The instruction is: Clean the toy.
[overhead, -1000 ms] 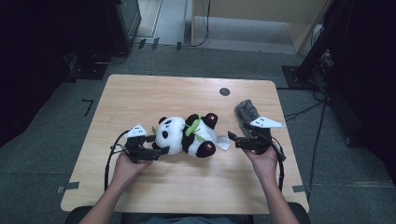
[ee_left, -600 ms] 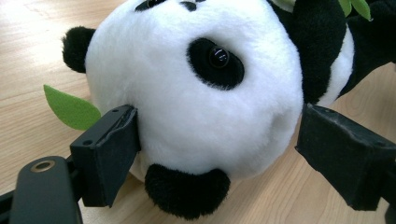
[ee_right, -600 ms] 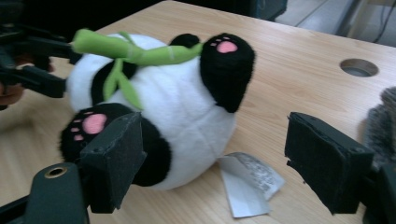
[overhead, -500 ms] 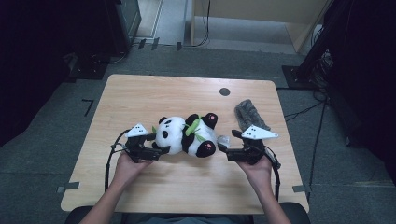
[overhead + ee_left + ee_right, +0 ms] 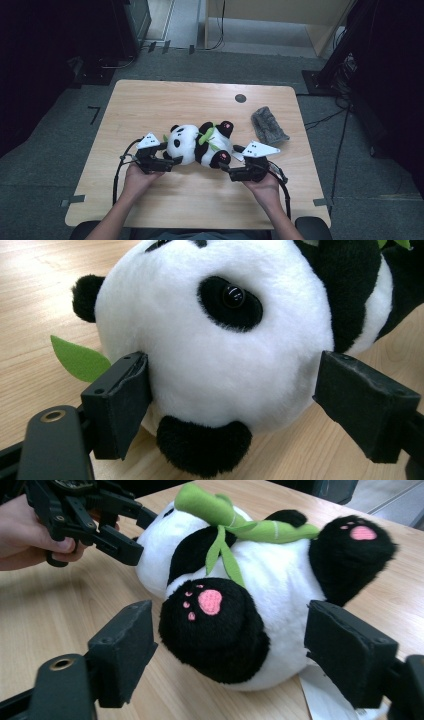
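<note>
The plush panda (image 5: 199, 144) lies on its back in the middle of the table (image 5: 150, 100); it looks light and soft, so a firm part like the head or a foot is best to take. The left gripper (image 5: 230, 390) is level with jaws apart around the head, one pad touching the fur. The right gripper (image 5: 230, 650) is low and level, jaws apart around the near foot and not yet pressing.
</note>
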Motion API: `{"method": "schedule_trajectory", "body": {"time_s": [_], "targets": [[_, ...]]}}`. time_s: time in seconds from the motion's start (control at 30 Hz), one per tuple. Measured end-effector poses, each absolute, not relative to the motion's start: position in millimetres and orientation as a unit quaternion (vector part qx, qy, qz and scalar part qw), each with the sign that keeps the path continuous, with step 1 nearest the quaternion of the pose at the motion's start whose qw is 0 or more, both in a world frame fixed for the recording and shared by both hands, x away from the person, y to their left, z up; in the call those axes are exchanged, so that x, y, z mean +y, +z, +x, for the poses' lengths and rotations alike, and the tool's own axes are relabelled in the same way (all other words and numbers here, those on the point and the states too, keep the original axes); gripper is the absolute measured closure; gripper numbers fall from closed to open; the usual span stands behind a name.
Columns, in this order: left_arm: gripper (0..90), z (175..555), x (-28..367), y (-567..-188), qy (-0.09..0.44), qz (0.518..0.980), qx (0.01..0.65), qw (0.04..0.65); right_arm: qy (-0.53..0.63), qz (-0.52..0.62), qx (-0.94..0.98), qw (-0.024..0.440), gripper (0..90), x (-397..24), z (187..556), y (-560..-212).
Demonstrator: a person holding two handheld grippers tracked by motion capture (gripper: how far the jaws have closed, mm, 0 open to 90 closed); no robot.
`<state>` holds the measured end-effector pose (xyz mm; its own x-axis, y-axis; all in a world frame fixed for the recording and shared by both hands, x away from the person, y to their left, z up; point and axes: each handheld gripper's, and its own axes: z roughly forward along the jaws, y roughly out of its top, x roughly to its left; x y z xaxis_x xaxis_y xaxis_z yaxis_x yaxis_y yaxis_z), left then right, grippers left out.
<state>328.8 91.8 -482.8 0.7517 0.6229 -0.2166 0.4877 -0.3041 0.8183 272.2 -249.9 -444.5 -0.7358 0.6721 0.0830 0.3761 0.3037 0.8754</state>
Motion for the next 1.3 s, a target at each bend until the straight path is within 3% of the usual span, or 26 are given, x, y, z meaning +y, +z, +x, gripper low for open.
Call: {"method": "schedule_trajectory", "body": {"time_s": [0.47,0.7,0.9,1.3], "targets": [[15.4,334,91,-482,0.048,0.798,0.354,0.486,0.483,0.297,0.806,0.170,15.8,-228,293,-472],[15.4,341,95,-483,0.017,0.780,0.365,0.507,0.482,0.294,0.799,0.208,31.6,-228,300,-481],[14.9,341,92,-478,0.069,0.787,0.356,0.499,0.465,0.329,0.799,0.192,55.1,-228,308,-464],[7.5,333,100,-469,0.112,0.802,0.300,0.505,0.491,0.392,0.768,0.126,61.0,-250,319,-419]]}}
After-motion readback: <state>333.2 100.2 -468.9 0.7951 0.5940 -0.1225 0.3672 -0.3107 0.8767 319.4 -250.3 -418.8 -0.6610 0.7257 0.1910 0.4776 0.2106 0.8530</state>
